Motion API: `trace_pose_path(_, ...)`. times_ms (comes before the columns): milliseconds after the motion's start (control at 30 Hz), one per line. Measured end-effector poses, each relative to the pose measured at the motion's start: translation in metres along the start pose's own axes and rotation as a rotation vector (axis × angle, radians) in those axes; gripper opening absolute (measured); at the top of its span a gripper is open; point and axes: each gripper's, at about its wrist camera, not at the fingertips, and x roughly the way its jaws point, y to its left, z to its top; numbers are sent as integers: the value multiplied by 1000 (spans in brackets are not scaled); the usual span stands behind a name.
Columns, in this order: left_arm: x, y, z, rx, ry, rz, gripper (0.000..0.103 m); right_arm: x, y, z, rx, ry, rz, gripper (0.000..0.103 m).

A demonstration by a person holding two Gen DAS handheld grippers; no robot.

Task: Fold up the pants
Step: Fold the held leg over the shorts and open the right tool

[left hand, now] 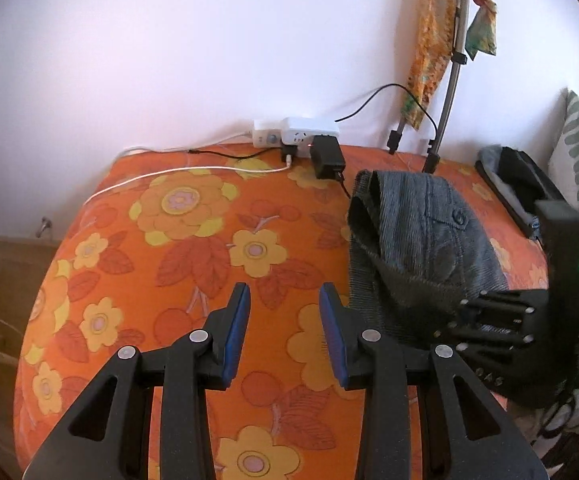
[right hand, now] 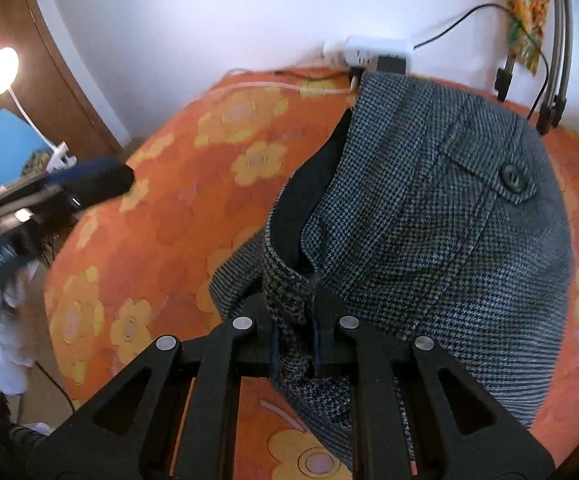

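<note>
The grey houndstooth pants (right hand: 429, 208) are lying bunched on the orange floral bed (left hand: 193, 240), toward its 2 o'clock corner in the left wrist view, waistband and buttoned back pocket (right hand: 489, 176) facing up. The right gripper (right hand: 295, 316) is clamping the waistband edge between its closed jaws. The left gripper (left hand: 285, 320) is hanging part open over bare bedspread at the pants' 8 o'clock, holding nothing. Judging by the heaped cloth, no neat fold is showing yet; the legs are hidden, so most of the folding seems left.
</note>
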Motion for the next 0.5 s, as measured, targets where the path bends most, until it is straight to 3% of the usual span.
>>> trace_pose_path(33,0,1,0,-1,0,0,34,1,1,0,-4,0,1,13)
trace_pose_path(100,1,2,1,-1,1,2,34,2,1,1,-7,-2,34,24)
trace_pose_path(200,1,1,3,-7,-2,0,34,-10,0,1,11,-23,185,44)
trace_pose_path(367,-4,-11,6,5,-20,-36,34,-65,-15,-1,10,-143,252,44)
trace_pose_path(500,-3,-35,5,42,-13,-98,34,-95,-45,4,31,-188,195,44)
